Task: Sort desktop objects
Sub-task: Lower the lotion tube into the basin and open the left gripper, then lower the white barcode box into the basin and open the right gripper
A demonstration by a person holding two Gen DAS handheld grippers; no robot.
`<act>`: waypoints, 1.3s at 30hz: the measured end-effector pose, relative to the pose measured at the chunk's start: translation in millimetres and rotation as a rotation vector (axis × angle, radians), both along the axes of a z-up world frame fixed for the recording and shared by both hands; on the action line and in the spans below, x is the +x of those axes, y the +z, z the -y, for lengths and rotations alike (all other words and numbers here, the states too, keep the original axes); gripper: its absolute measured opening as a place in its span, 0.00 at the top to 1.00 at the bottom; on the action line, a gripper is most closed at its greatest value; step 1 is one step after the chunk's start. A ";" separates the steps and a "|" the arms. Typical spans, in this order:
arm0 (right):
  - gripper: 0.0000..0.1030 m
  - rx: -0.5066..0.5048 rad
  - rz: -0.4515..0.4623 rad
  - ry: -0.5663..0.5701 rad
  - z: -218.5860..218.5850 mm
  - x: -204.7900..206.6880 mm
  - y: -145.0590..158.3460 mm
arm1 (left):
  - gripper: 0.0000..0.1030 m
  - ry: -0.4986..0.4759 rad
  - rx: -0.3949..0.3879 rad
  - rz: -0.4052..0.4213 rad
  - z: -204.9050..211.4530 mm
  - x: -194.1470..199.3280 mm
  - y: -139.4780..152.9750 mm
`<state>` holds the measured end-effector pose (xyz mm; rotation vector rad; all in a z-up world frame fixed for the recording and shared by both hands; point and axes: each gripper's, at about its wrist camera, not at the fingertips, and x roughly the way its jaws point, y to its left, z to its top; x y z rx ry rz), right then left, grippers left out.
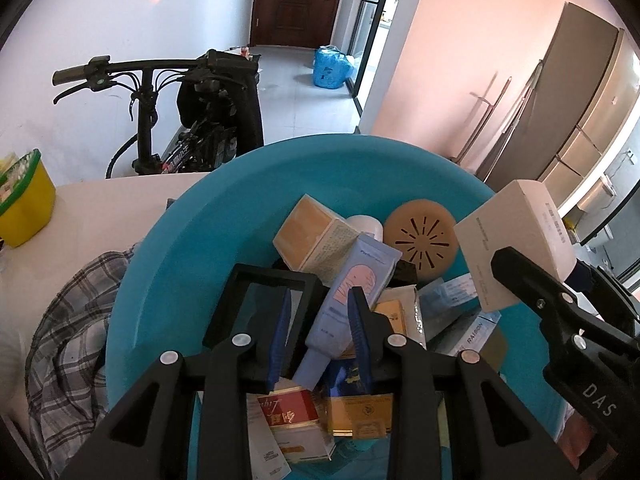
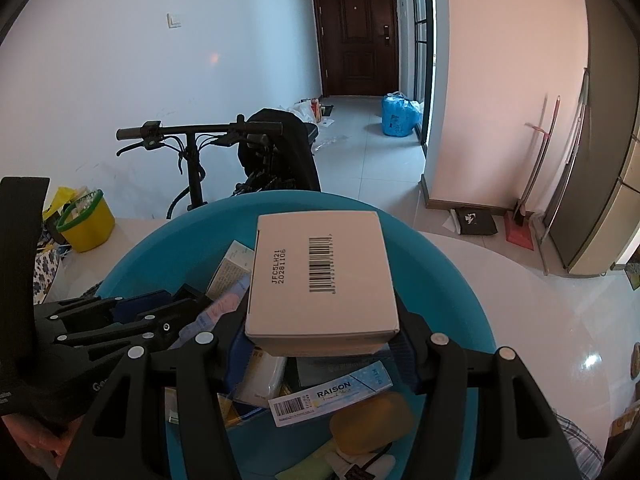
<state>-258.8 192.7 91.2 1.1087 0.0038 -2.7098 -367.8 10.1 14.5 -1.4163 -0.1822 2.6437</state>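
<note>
While right gripper [image 2: 322, 332] fingers clamp white box [image 2: 320, 272], left gripper [image 1: 320, 320] fingers narrow beside blue tube [image 1: 352, 292]; crowded basin [image 1: 168, 280].

Left claw [image 1: 318, 312]: matte black angular linkage arms, round silver rivets, blue finger pads [image 1: 280, 332]; right claw [image 2: 322, 332]: same black build, small screw heads, white "DAS" lettering on its side.

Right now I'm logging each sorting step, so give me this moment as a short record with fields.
container: blue basin on the white table
left gripper: shut on the pale blue tube
right gripper: shut on the white box, held above the basin
other contents: round tan lid, RAISON packet
beside basin: yellow tub
</note>
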 end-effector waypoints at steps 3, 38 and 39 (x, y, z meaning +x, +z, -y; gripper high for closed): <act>0.44 0.005 0.014 0.000 -0.2 -1.0 -3.5 | 0.35 0.014 -0.014 -0.015 0.4 0.6 2.7; 0.37 -0.009 0.019 -0.058 -12.3 -3.0 1.7 | 0.29 0.045 -0.165 -0.188 1.3 24.4 45.7; 0.37 -0.008 0.009 -0.058 -12.0 -1.7 5.0 | 0.29 0.046 -0.174 -0.196 0.8 25.8 47.7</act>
